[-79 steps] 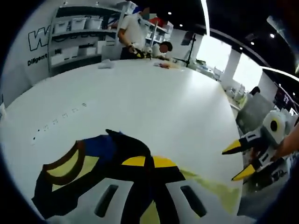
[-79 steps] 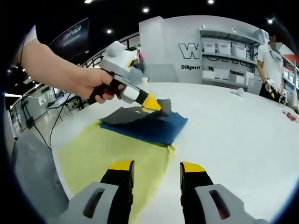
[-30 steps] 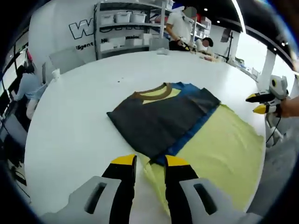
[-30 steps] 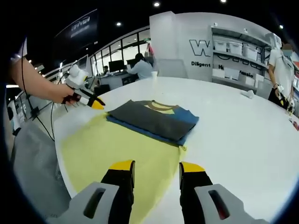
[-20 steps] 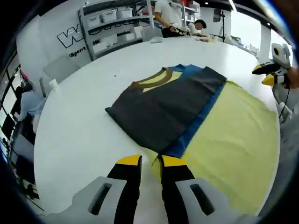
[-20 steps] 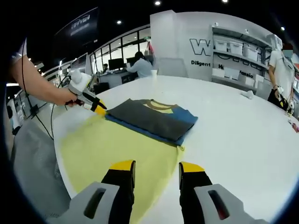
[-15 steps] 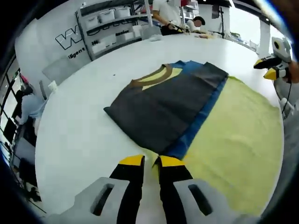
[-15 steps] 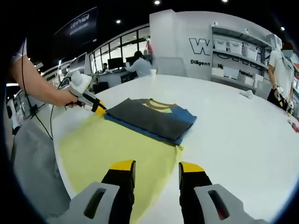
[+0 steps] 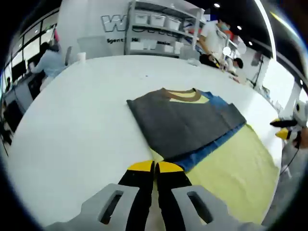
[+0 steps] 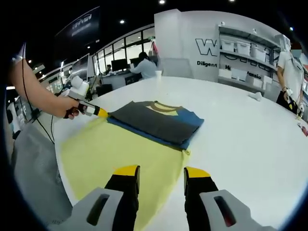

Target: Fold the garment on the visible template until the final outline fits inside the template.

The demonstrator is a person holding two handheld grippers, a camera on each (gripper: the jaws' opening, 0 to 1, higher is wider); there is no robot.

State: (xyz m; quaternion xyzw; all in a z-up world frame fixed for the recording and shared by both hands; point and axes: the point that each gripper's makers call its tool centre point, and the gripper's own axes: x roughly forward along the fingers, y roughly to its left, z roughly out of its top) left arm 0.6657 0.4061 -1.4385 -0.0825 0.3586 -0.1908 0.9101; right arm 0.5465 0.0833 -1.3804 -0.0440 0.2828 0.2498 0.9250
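The folded garment [image 9: 187, 122] [image 10: 154, 122] lies flat, dark grey on top, with a blue layer showing along one edge and a brown neckline over yellow. It rests on one end of the yellow template [image 9: 231, 168] [image 10: 110, 149]. My left gripper [image 9: 155, 167] [image 10: 100, 113] is shut at the template's corner, just short of the garment's near corner. A hand holds it at the table's left side in the right gripper view. My right gripper [image 10: 161, 173] [image 9: 280, 129] hovers open over the template's other end, with nothing between its fingers.
The white round table [image 9: 72, 125] [image 10: 250, 139] stretches wide beyond the garment. A small cup [image 9: 81, 57] [image 10: 157, 74] stands near its far edge. Shelves with bins [image 9: 159, 29] and people [image 10: 288, 67] are behind the table.
My left gripper's jaws have closed from a narrow gap to shut at the template corner, and its view has swung. The right gripper has hardly moved and stays open.
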